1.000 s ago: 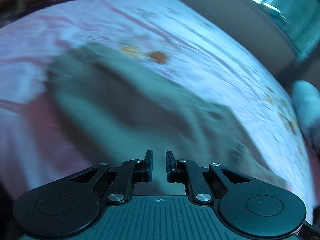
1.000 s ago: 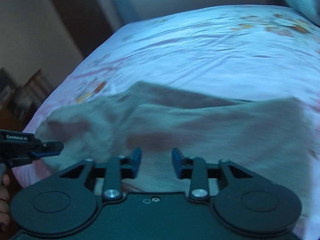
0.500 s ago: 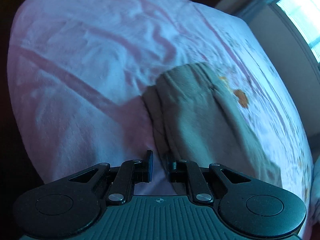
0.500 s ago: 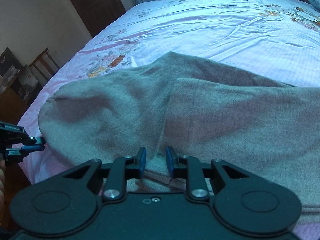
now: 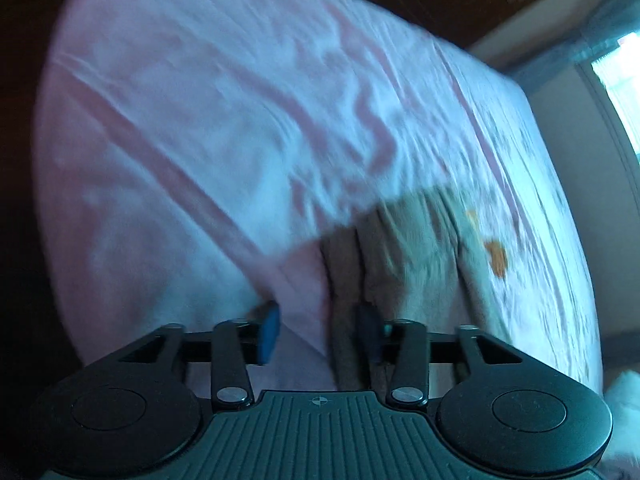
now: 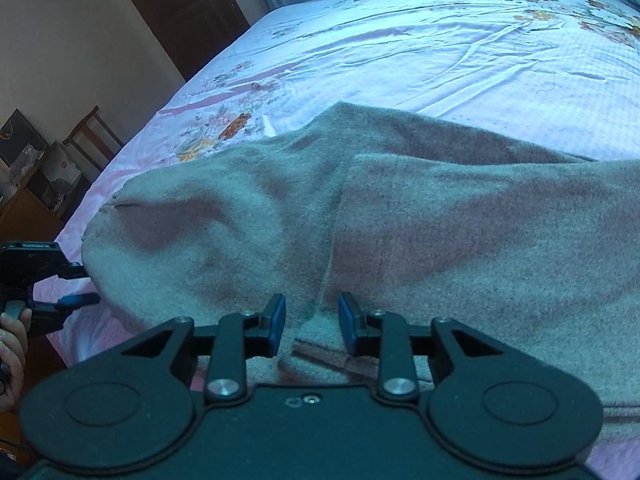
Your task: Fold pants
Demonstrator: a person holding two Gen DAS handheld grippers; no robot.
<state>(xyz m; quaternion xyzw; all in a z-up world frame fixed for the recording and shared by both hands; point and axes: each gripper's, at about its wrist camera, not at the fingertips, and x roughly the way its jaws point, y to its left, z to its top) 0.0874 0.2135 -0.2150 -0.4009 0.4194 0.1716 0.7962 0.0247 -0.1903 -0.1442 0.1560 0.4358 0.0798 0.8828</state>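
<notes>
Pants [image 6: 400, 232], grey and fuzzy, are lying spread on the bed [image 6: 440, 40], filling the middle and the 3 o'clock side of the right wrist view. One part is lying folded over the other, with a seam line running from 12 o'clock down toward 6 o'clock. The bed sheet is showing pink and white with small orange flowers at 10 o'clock. In the blurry left wrist view, the pants [image 5: 400, 248] are sitting at about 4 o'clock on the sheet [image 5: 200, 140].

The right hand-held gripper [image 6: 312, 328] is sitting at 6 o'clock with its blue pads a little way apart, the cloth edge between them but not pinched. The left hand-held gripper [image 5: 320, 332] is standing wide, holding nothing, with the pants edge beside its right pad. From the right wrist view, the left hand-held gripper [image 6: 78, 286] is showing at 9 o'clock, just beside the pants' corner.
</notes>
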